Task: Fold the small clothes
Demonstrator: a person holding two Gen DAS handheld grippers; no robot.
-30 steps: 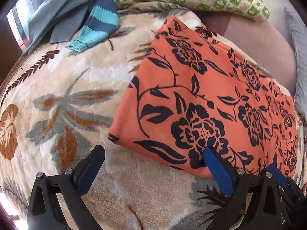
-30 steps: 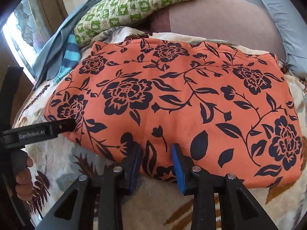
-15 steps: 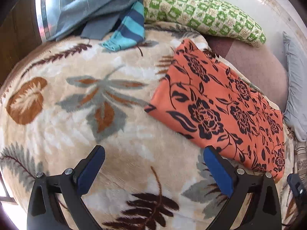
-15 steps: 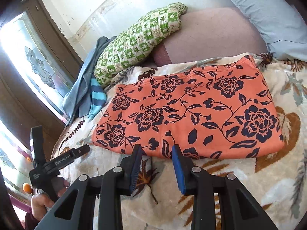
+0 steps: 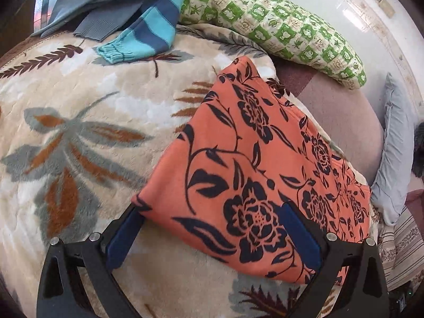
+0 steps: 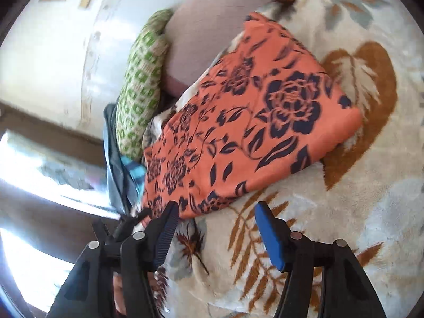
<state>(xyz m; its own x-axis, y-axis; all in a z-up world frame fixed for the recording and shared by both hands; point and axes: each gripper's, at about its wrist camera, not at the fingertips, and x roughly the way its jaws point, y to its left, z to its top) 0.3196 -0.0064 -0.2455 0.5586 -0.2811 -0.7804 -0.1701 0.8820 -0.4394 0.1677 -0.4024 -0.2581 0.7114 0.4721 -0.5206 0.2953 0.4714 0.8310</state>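
On the bed, left to right in the left wrist view: leaf-print blanket (image 5: pixel 87 143), grey garment (image 5: pixel 106 2) and striped sleeve (image 5: pixel 148 37) piled at the far edge, green pillow (image 5: pixel 278 29) behind, folded orange floral cloth (image 5: pixel 238 164) lying flat on the blanket, brown cushion (image 5: pixel 339 111) and grey pillow (image 5: pixel 394 153) at far right.

Left tool (image 5: pixel 212 235): jaws wide apart, straddling the cloth's near corner. Left pad sits at the corner tip, right pad lies over the near edge. Not pinching it.

Right wrist view is rolled and motion-blurred. Left tool's black frame pokes in at lower left. Cloth (image 6: pixel 246 122) runs diagonally up to the right, green pillow (image 6: pixel 140 90) and wall beyond. Right tool (image 6: pixel 214 228): jaws have just been opening, nothing between them, only blanket (image 6: pixel 344 212) below. Its left pad is just beside the cloth's near edge; right pad clear of it.
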